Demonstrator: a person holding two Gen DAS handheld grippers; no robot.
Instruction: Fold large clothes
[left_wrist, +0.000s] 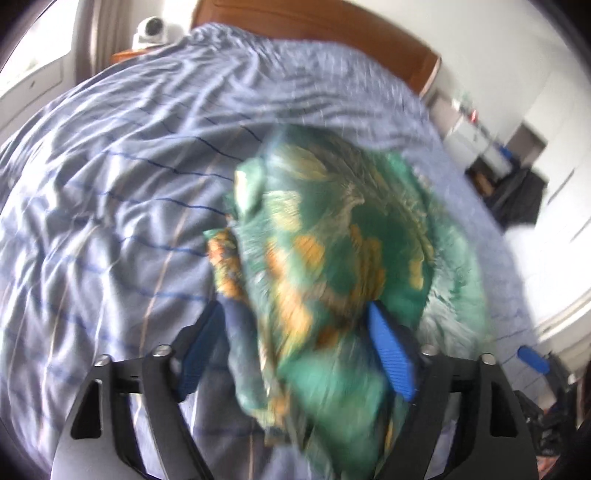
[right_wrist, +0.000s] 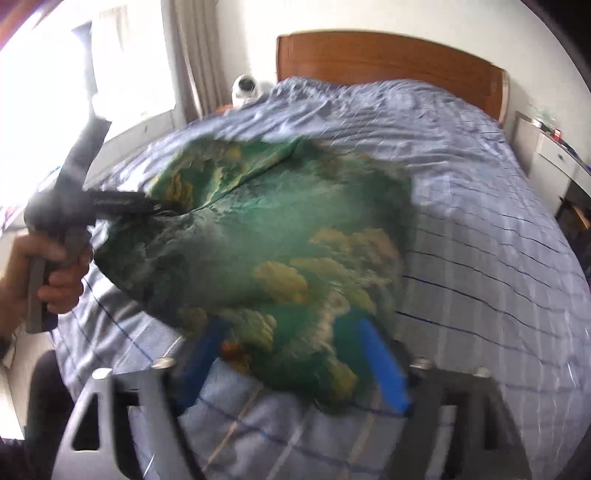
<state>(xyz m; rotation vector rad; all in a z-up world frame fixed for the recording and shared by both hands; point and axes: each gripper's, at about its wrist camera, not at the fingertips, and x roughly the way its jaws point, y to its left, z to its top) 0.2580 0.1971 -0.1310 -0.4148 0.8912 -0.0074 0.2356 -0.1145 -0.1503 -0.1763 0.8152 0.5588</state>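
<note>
The garment (right_wrist: 280, 236), a green piece with yellow and orange print, lies bunched on the bed (right_wrist: 480, 221), toward its near left side, on the striped blue cover (left_wrist: 110, 221). Both views are smeared, so the cloth's exact outline is hard to read.

The left tongs (left_wrist: 295, 350) stand spread wide, blue pads apart, with loose cloth draped between them; the pads do not seem to press on it, so this reads as released. In the right wrist view the same tool sits at the left edge of the garment, gripped in the person's hand (right_wrist: 51, 273). The right tongs (right_wrist: 295, 365) are likewise spread, with the near hem lying between the pads but not pinched.

As for progress, the garment looks like a rumpled mound, not a flat rectangle: no clean crease or squared edge shows. My judgement is that the folding is at an early or middle stage. Still left: spread it flat, find the edges or corners, bring the sides in and smooth the stack.
</note>
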